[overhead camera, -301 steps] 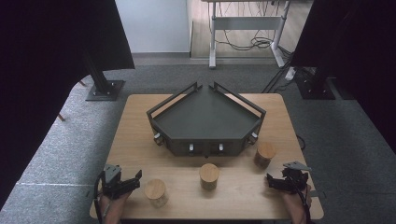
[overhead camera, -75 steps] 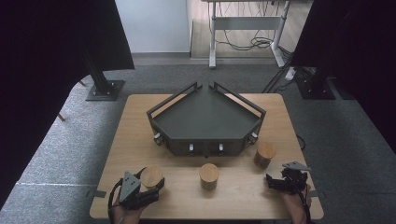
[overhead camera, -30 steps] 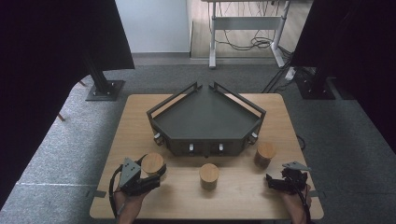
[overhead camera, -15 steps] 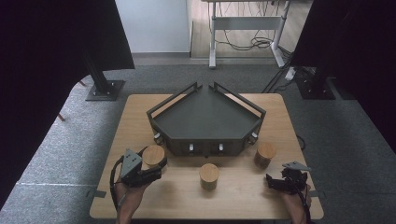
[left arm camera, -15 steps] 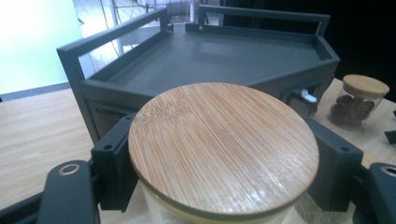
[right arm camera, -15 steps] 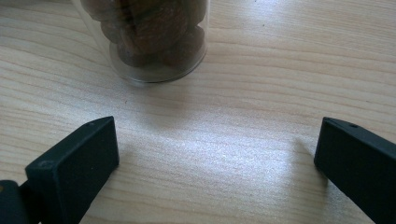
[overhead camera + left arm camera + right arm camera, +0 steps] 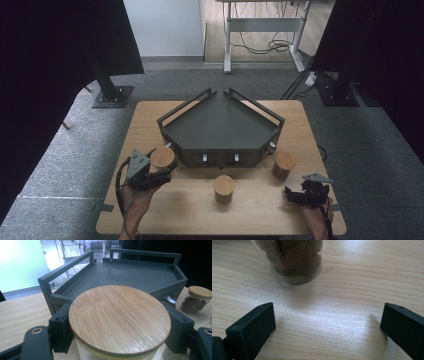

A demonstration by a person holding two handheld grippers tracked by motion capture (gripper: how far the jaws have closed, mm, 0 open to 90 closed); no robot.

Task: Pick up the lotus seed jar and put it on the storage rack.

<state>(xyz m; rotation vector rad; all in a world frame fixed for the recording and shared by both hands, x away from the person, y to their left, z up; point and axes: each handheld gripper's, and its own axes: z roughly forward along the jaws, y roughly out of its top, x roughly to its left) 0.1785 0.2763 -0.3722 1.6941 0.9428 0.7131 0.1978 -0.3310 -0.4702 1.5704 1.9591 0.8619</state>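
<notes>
My left gripper (image 7: 161,167) is shut on a glass jar with a bamboo lid (image 7: 162,157), held above the table just left of the dark tray's (image 7: 220,125) front left corner. In the left gripper view the lid (image 7: 119,317) sits between the two black jaws, and the tray (image 7: 130,275) lies right behind it. A second lidded jar (image 7: 224,188) stands at the table's front middle. A third jar (image 7: 283,165), holding brown pieces, stands to the right. My right gripper (image 7: 295,195) rests open near the front right corner, with that jar's base (image 7: 292,260) ahead of its jaws.
The wooden table (image 7: 150,115) stands on grey carpet. Dark stands (image 7: 110,90) and black curtains flank it. A desk frame with cables (image 7: 265,30) is at the back. The tray has raised rails (image 7: 67,267) on its sides.
My left gripper has lifted the jar and carried it away from the front edge toward the tray's left corner. The right gripper has stayed in place.
</notes>
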